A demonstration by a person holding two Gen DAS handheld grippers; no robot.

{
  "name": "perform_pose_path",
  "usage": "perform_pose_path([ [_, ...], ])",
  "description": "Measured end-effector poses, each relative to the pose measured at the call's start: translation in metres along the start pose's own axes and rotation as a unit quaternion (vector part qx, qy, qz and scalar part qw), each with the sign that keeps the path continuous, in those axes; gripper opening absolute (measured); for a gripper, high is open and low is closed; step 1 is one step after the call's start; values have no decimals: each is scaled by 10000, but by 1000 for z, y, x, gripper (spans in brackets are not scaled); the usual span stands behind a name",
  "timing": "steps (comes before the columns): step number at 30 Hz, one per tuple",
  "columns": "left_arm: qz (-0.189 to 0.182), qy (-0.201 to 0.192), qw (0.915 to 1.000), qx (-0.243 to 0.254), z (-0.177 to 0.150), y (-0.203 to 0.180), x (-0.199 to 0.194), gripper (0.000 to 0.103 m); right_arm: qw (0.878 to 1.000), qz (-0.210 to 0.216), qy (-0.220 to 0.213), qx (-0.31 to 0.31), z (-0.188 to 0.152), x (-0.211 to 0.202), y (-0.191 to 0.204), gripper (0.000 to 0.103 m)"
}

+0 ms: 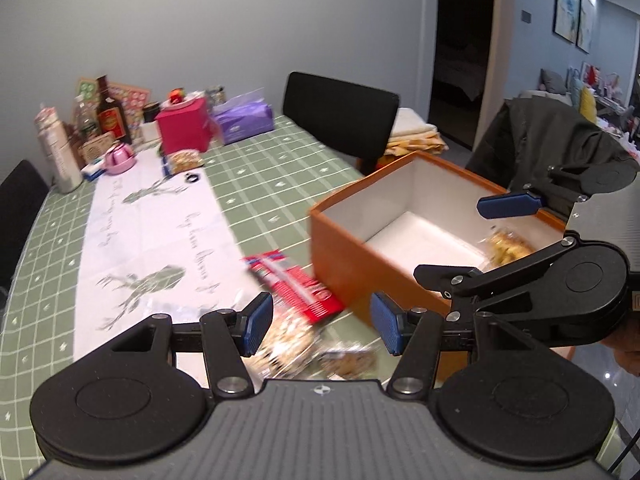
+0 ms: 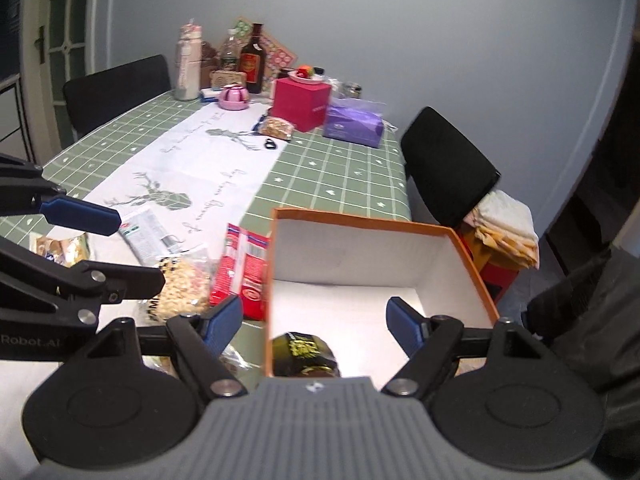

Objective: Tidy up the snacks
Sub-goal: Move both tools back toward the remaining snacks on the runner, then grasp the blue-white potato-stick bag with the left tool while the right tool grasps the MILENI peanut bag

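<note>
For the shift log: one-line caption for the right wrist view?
Right gripper open over orange box holding a dark packet; snack packs wait on the table.

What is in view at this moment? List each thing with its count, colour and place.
Box: one, orange outside, white inside, open, near table edge.
Dark snack pack: one, black-gold, inside the box.
Yellowish snack bag: one, inside the box.
Red snack packet: one, red-white, left of the box.
Clear snack bags: several, beside the red packet.
Tablecloth: one, green checked, with a white runner.
Pink-red box: one, far end.
Purple tissue pack: one, right of it.
Bottles: several, far end.
Chairs: black, around the table.
Left gripper: open, empty.
Right gripper: open, empty, above the box.
</note>
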State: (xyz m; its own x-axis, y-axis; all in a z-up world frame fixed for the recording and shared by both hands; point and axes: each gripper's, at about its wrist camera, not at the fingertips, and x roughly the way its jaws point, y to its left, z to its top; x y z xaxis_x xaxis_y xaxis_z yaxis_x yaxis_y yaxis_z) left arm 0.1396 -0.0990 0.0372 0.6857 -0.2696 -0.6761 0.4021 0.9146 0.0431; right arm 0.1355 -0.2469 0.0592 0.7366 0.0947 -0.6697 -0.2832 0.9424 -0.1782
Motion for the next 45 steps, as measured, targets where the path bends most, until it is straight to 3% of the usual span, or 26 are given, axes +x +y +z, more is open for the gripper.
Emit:
perform_pose_path([
  [13, 192, 93, 9968, -769, -54, 82, 0, 70, 9975, 548, 373, -240, 4, 42, 70, 77],
  [18, 457, 135, 9911, -1245, -70, 119, 5, 74, 9962, 676, 547, -24, 6, 63, 80, 77],
  [22, 418, 136, 9855, -1636, -81, 145, 7, 77, 9948, 785, 580, 282, 11, 77, 82, 78],
  [30, 364, 345, 9973, -542, -77, 153, 17, 80, 9906, 936, 680, 729, 16, 101, 83, 80],
  [35, 141, 306, 9989, 321, -81, 146, 26, 85, 9900, 960, 723, 733, 17, 110, 87, 83],
  [45, 52, 538, 9954, 789, -107, 147, 56, 91, 9914, 857, 865, 472, 13, 130, 101, 84],
])
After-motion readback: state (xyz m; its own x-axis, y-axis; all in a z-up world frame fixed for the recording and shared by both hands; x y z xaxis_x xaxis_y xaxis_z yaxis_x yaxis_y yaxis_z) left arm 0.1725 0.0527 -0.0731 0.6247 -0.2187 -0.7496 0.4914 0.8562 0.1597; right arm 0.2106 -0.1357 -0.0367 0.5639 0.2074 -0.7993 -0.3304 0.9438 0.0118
